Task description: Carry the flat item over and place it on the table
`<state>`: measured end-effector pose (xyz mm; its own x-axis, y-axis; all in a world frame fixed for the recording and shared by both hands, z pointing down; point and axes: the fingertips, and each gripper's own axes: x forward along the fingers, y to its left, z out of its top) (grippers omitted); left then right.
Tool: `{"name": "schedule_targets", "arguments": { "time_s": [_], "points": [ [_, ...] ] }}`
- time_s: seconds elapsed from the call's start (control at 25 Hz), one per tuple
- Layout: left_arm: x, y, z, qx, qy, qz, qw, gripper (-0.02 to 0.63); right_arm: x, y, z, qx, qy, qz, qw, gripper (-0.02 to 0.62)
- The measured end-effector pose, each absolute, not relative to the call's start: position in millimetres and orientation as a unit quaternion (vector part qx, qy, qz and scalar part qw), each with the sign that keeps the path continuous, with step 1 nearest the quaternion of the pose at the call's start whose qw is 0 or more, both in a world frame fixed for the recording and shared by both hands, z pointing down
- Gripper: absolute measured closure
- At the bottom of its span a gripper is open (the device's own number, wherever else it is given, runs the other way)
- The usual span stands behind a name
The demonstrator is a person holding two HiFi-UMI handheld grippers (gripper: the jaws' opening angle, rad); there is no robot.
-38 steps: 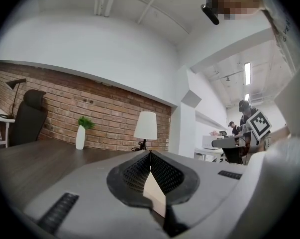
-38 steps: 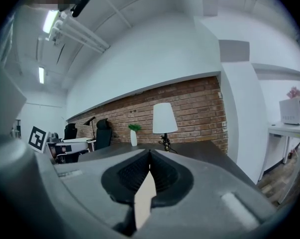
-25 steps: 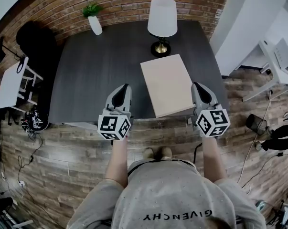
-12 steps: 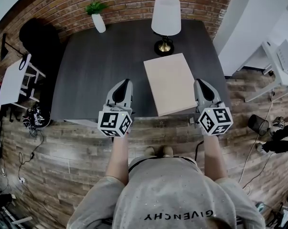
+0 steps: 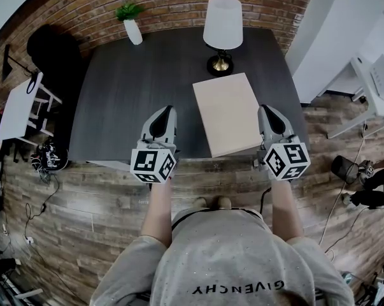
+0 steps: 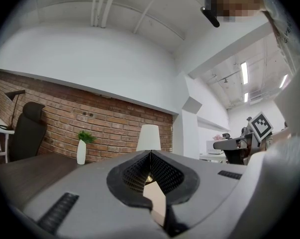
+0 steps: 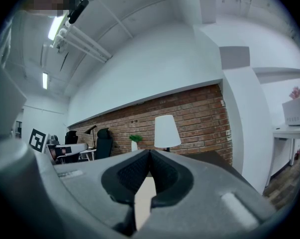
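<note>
A flat beige board (image 5: 227, 113) lies on the dark table (image 5: 128, 88), its near edge at the table's front edge. My left gripper (image 5: 161, 123) hovers over the table front, a hand's width left of the board, jaws shut and empty. My right gripper (image 5: 268, 121) sits just off the board's near right corner, also shut with nothing in it. In the left gripper view the left gripper (image 6: 150, 156) has its tips closed together. The right gripper view shows the right gripper (image 7: 150, 153) the same way. A pale beige strip shows through the gap below each pair of tips.
A white-shaded lamp (image 5: 222, 27) stands just behind the board. A plant in a white vase (image 5: 132, 27) is at the table's back left. A black chair (image 5: 48, 53) and a white side table (image 5: 16, 110) stand at left, a white desk (image 5: 370, 81) at right. The floor is wood.
The head view has shifted slightly. The board and both grippers keep the same places relative to each other.
</note>
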<state>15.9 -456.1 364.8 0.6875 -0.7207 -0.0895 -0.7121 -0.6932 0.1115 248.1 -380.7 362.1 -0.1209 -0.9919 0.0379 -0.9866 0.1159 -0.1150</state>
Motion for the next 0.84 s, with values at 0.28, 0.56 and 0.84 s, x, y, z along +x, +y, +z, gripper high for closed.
{"name": "schedule_targets", "arguments": {
  "time_s": [0.28, 0.56, 0.84],
  "points": [
    [13.0, -459.4, 364.8, 0.916, -0.395, -0.064, 0.033, 0.607, 247.1, -386.1, 363.3, -0.661, 0.748, -0.059, 0.028, 0.595],
    [13.7, -462.7, 366.8, 0.915, -0.398, -0.063, 0.034, 0.607, 248.8, -390.2, 367.2, -0.659, 0.749, -0.066, 0.030, 0.595],
    [16.4, -465.7, 368.3, 0.914, -0.400, -0.063, 0.035, 0.607, 253.4, -393.4, 370.4, -0.659, 0.748, -0.073, 0.034, 0.595]
  ]
}}
